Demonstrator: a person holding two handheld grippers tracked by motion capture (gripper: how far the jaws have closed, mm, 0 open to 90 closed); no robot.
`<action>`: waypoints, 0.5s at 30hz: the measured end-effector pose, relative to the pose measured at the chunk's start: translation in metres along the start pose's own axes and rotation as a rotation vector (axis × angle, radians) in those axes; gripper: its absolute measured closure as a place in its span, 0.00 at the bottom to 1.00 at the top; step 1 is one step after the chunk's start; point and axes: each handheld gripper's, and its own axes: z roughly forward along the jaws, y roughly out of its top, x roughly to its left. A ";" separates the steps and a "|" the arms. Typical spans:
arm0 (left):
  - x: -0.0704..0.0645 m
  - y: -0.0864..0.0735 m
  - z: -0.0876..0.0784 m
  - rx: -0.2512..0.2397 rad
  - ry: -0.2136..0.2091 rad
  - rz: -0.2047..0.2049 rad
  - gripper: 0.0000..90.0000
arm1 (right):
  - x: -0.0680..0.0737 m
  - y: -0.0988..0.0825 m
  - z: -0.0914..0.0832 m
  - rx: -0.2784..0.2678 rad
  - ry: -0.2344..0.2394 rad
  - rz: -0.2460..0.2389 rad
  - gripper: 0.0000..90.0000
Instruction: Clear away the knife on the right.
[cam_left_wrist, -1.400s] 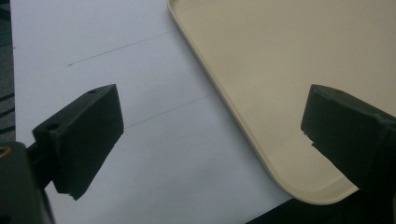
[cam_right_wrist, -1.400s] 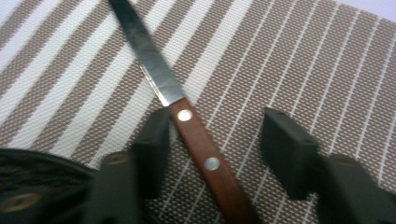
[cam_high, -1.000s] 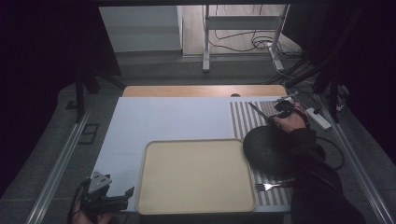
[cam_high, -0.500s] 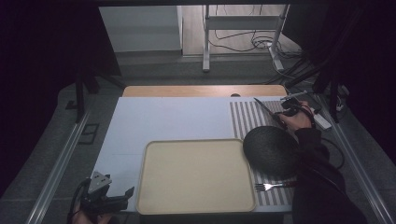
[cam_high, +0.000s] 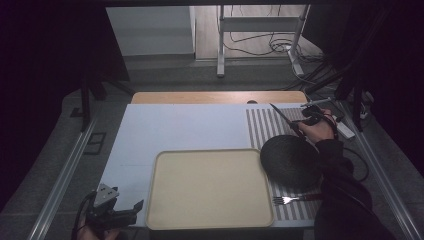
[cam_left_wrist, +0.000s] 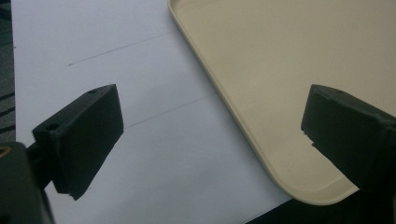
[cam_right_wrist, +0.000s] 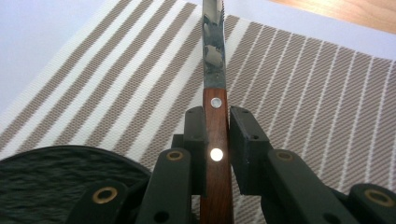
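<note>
we've got the right gripper (cam_right_wrist: 216, 140) fingers clamped on the knife (cam_right_wrist: 215, 88) by its wooden handle, held above the striped placemat (cam_right_wrist: 303, 93); it's light, stiff, slick steel up front, so stay on the wood, left gripper (cam_left_wrist: 212, 135) fingers wide apart

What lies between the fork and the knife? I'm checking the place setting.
In the high view, the dark round plate sits on the striped mat between the fork and the knife.
</note>
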 end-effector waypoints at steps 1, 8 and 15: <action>0.000 0.000 0.000 0.000 0.000 0.000 0.06 | 0.000 0.000 0.000 0.000 0.000 0.000 0.87; 0.000 0.000 0.000 -0.001 -0.001 -0.002 0.06 | 0.019 -0.002 -0.005 -0.012 0.032 -0.032 0.87; 0.000 0.000 0.000 -0.002 -0.001 -0.003 0.06 | 0.036 -0.004 -0.009 -0.024 0.052 -0.055 0.87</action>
